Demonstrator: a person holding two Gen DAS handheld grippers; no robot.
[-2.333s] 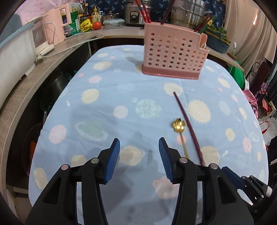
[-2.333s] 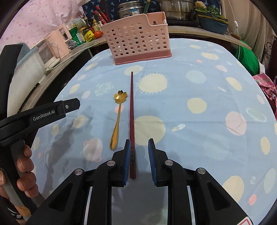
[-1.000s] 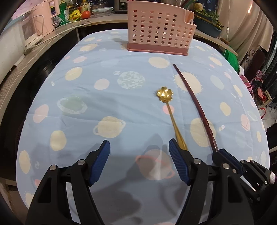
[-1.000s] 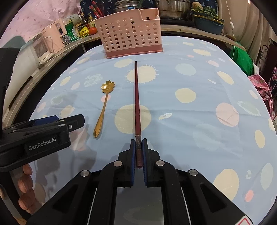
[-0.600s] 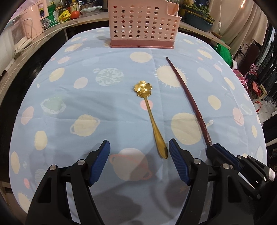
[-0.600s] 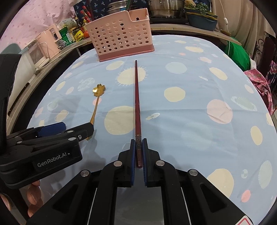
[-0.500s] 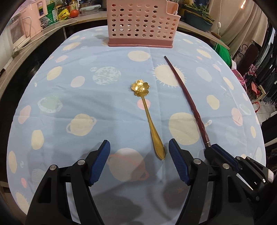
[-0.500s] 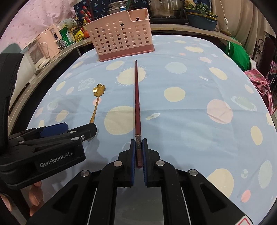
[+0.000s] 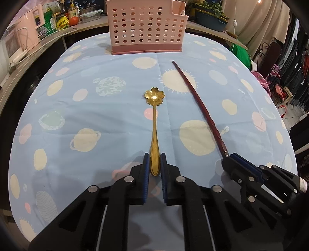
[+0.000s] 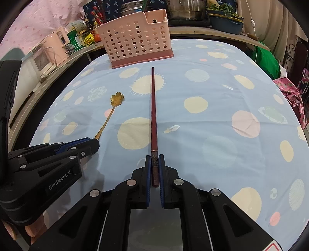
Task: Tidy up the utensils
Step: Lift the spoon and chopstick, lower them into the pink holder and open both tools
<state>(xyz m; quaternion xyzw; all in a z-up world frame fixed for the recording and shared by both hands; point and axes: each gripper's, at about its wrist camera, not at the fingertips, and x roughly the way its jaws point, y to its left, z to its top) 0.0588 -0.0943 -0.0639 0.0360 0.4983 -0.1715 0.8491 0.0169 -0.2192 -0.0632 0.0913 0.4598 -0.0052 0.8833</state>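
Note:
A gold spoon [image 9: 154, 123] with a flower-shaped bowl lies on the blue tablecloth; it also shows in the right wrist view [image 10: 110, 115]. My left gripper [image 9: 154, 166] is shut on the spoon's handle end. A dark red chopstick [image 10: 154, 115] points toward a pink perforated utensil basket [image 10: 135, 40]. My right gripper [image 10: 154, 170] is shut on the chopstick's near end. In the left wrist view the chopstick [image 9: 200, 108] lies right of the spoon and the basket [image 9: 146, 29] stands at the table's far edge.
The round table [image 9: 77, 96] has a blue cloth with planet prints. A counter behind holds a pink appliance [image 10: 56, 48], bottles and steel pots [image 10: 185, 7]. A green bag [image 10: 266, 59] and clothing are off the right side.
My left gripper has moved right over the spoon's handle and closed on it. My right gripper stays shut on the chopstick, little moved.

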